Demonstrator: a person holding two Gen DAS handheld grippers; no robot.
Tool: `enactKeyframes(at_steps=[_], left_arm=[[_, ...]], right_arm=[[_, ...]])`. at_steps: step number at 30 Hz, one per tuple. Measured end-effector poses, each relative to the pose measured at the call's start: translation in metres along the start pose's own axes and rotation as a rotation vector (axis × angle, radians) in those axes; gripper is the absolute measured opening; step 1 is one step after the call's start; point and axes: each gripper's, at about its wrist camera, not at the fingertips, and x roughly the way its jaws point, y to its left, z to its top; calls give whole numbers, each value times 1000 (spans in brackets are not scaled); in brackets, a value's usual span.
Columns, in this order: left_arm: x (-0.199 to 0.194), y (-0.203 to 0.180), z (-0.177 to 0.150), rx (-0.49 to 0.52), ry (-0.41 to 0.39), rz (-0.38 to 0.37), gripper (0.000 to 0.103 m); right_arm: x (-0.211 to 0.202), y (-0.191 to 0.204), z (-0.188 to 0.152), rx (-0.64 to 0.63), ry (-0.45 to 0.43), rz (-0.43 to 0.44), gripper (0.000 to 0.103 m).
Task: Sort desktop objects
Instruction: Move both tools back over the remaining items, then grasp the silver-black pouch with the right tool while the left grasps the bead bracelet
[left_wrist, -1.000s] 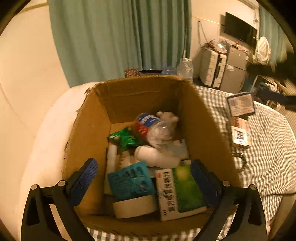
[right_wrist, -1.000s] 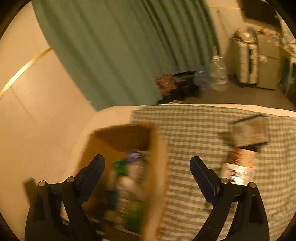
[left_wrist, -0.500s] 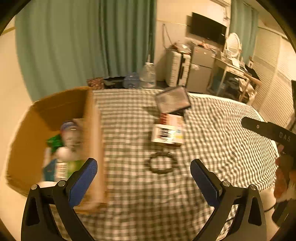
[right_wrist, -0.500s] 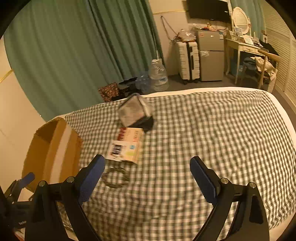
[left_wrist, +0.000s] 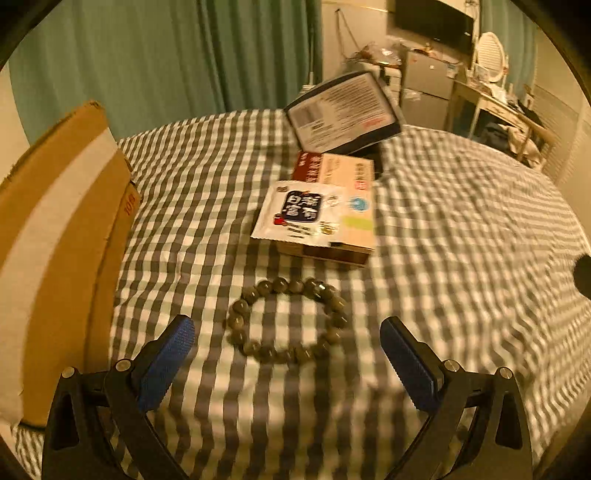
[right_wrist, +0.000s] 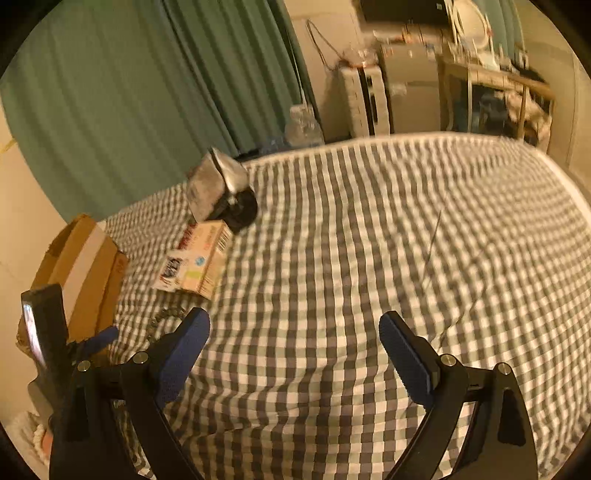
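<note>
- This is a bedroom in a home.
- A big bed (right_wrist: 369, 258) with a checked cover fills the room.
- Long green curtains (left_wrist: 166, 55) hang behind it.
- A TV (left_wrist: 434, 16) is on the wall.
- A suitcase (right_wrist: 364, 99) stands by a small fridge (right_wrist: 410, 88).

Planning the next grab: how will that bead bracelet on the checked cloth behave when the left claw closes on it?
The bead bracelet is a loose ring of round beads, so it will probably droop and fold rather than hold its circle. The glossy beads may slip or roll between the open left claw's pads. It looks light.
</note>
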Motion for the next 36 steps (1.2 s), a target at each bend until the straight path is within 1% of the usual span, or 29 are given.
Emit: enactKeyframes(at_steps=[3,4,6,7,8,10,13,15,16,17,18,20,23,25,27,28,29,30,31,32,33,34,35,36], left_arm=[[23,3,-3,5,20,-10,103],[30,4,-6,10,33,-12,101],[37,8,-10,8,42,-23,77],[34,11,-9,-9,31,-37,52],[32,12,-6,-17,24,-37,22],[28,16,-3,-21,9,-41,22],[30,32,1,-96,21,-58,22],[30,41,5,-119,8,-32,20],[29,44,9,-114,-14,-7,7],[29,47,12,-106,-30,14,5],[30,49,16,-99,-39,18,5],[34,54,21,-116,-55,9,5],[46,62,26,-138,-42,5,5],[46,71,25,-192,-39,-43,5],[44,74,20,-198,-28,-102,7],[42,74,18,-195,-27,-114,14],[41,74,16,-193,-27,-136,35],[41,74,14,-197,-18,-160,52],[42,72,12,-204,-10,-175,80],[42,72,11,-215,-15,-189,83],[43,72,11,-217,-15,-199,83],[46,70,12,-207,2,-208,84],[49,69,10,-198,11,-202,84],[52,69,12,-188,13,-198,84]], right_arm=[[13,-1,2,-16,15,-4,93],[17,0,3,-23,18,-6,93],[24,0,4,-29,22,-4,93],[30,1,7,-30,27,3,93],[32,0,10,-29,24,9,93],[42,4,19,-42,20,20,93],[60,18,42,-79,3,38,93],[73,29,58,-100,-5,65,93],[79,34,65,-109,-5,75,93],[87,40,72,-125,-4,78,93],[93,46,77,-141,-3,79,93],[106,60,92,-178,-4,92,93],[124,81,112,-220,-19,115,93],[139,93,124,-232,-13,130,93],[153,104,133,-239,1,138,93],[159,109,136,-246,3,144,93],[165,114,138,-249,7,149,93],[169,116,140,-248,17,157,93],[177,119,141,-243,42,174,91],[182,120,143,-238,65,179,68],[186,120,142,-238,80,173,41],[187,120,141,-245,90,149,37],[187,119,141,-244,96,124,31],[183,114,141,-225,93,131,27]])
